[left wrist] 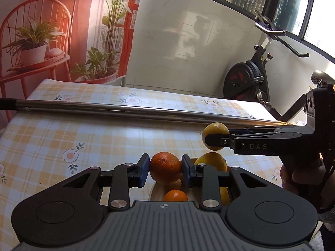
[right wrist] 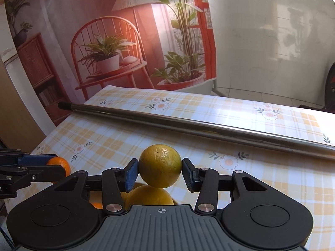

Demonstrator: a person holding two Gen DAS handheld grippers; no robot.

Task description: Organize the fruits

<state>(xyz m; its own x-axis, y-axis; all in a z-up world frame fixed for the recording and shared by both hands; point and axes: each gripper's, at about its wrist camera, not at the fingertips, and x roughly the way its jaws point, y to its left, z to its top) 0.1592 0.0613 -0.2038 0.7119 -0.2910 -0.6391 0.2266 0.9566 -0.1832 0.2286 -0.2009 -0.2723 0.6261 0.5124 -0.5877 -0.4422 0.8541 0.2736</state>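
Left gripper (left wrist: 165, 168) fingers clamp orange (left wrist: 165, 167), right gripper (right wrist: 160, 172) fingers clamp yellow citrus (right wrist: 160, 166); carry both level, clear of bowl (left wrist: 156, 190), lower onto desk (left wrist: 83, 129) well apart

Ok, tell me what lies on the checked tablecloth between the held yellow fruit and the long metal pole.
Nothing: in the right wrist view, only bare checked tablecloth separates the yellow fruit from the metal pole.

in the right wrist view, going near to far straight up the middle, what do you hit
Right gripper → yellow fruit held in it → checked tablecloth → metal pole → backdrop picture of plants and a chair.
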